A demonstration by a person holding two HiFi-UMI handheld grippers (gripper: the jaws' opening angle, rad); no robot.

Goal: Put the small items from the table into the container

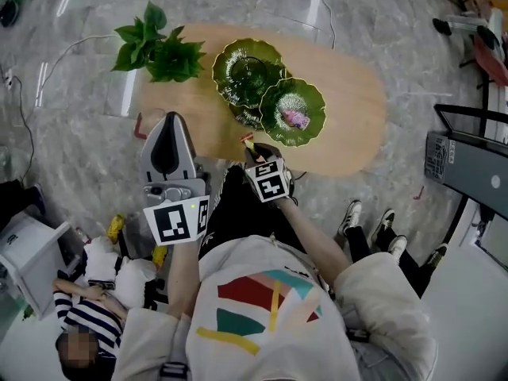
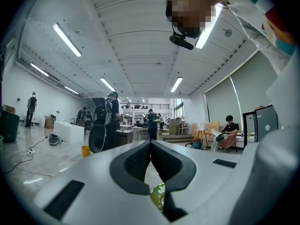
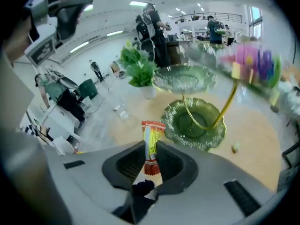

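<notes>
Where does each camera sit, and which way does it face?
Head view: on the person's head, looking steeply down at the wooden table and green tiered dish; shows the torso, left gripper and right gripper.
Left gripper view: on the left gripper, facing level toward people; shows its shut, empty fingers and a sleeve.
Right gripper view: on the right gripper, tilted down at the table; shows its fingers shut on a red-and-yellow sachet.
Shared: head and right gripper views both show the dish, potted plant and sachet.

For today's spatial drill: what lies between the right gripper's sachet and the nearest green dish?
Only bare wooden tabletop, seen in the right gripper view; the right gripper holds the sachet short of the green dish.
</notes>
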